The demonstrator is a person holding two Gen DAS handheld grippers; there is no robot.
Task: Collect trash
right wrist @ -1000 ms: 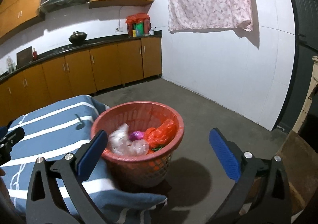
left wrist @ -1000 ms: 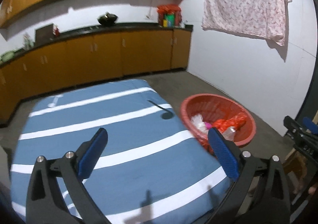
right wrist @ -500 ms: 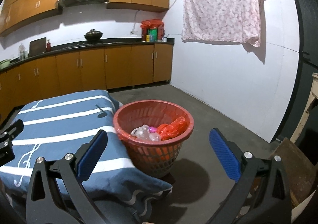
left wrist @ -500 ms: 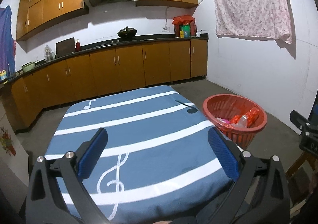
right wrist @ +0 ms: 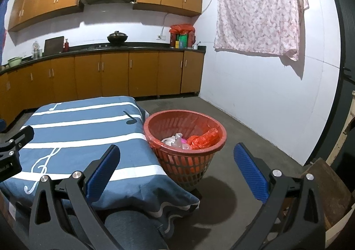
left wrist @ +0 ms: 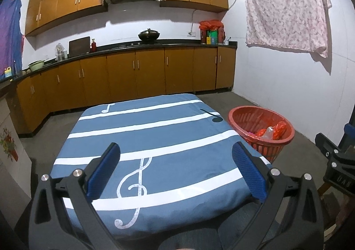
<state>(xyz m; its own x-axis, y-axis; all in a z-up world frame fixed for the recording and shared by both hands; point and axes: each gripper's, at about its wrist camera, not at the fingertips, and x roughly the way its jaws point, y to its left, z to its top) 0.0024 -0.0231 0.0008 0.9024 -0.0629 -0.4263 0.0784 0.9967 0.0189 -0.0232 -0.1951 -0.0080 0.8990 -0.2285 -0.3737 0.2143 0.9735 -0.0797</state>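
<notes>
Beside the cloth-covered worktop (left wrist: 155,139), the trash-filled basket (right wrist: 185,139) is seen — both hand-held grippers, left (left wrist: 176,170) and right (right wrist: 177,169), released and empty; a final scan for leftovers is advised.

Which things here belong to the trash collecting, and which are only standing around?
Belong to the job:
red basket
orange plastic bag inside it
clear plastic bag inside it
left gripper, open and empty
right gripper, open and empty

Only standing around:
blue striped table cover
wok
pink cloth on the wall
</notes>
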